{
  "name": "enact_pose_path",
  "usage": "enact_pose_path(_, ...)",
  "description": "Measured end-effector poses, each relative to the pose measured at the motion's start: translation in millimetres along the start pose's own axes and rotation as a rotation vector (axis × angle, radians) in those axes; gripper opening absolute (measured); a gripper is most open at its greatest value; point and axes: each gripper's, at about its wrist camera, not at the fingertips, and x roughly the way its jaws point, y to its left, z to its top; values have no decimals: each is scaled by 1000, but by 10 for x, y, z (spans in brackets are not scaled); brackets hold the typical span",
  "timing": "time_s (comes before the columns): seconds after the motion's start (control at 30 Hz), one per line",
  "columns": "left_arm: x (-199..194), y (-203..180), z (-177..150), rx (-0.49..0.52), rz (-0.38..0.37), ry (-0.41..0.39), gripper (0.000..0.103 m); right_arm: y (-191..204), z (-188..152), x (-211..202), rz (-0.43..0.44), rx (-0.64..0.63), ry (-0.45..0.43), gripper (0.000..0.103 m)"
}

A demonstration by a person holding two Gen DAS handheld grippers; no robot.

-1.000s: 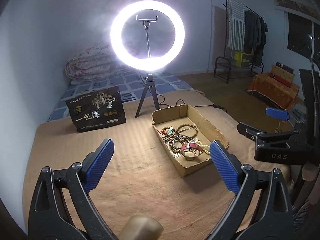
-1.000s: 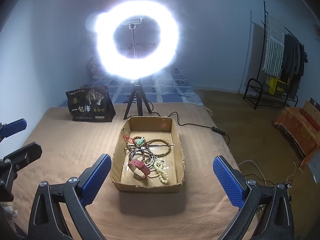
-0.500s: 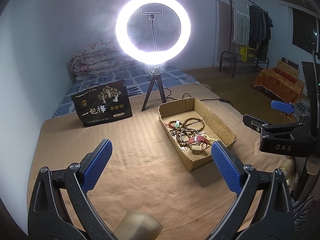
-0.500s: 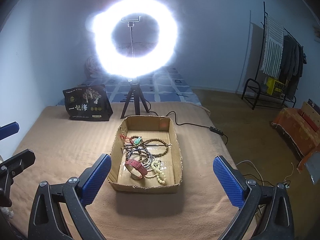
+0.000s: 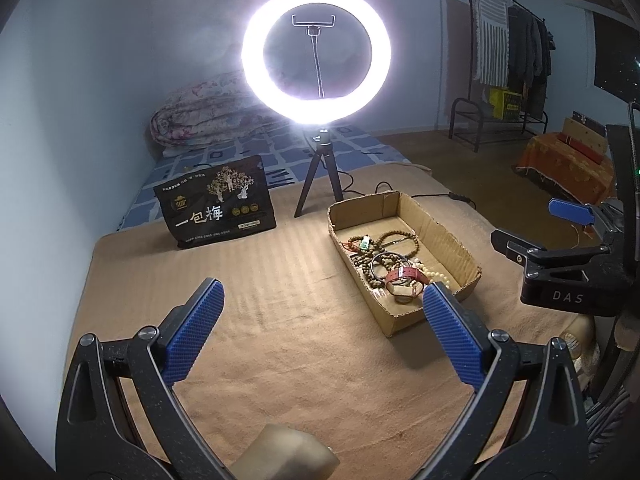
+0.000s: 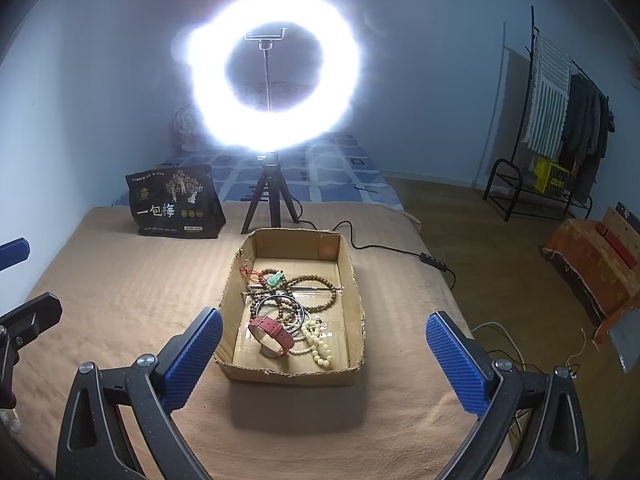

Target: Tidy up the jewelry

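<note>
Both the left tongs [image 5: 320, 320] and right tongs [image 6: 324, 344] are held spread, gripping nothing. The jewelry [image 6: 292, 308] is seen piled in the cardboard box [image 6: 352, 280] at frame centre, on the bed [image 6: 120, 280].

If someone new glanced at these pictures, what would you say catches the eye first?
The glaring ring light on its small tripod dominates, standing at the far edge of the tan blanket. Just in front of it sits an open cardboard box holding a tangle of bead strings and a red watch. Both the left gripper and the right gripper hang open and empty.
</note>
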Motion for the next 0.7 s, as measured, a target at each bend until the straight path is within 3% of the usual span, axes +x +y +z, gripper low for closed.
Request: enact_pose_path(0.7, -30, 99, -16, -60, 2, 12, 102, 90, -12, 7, -10, -44, 1, 103)
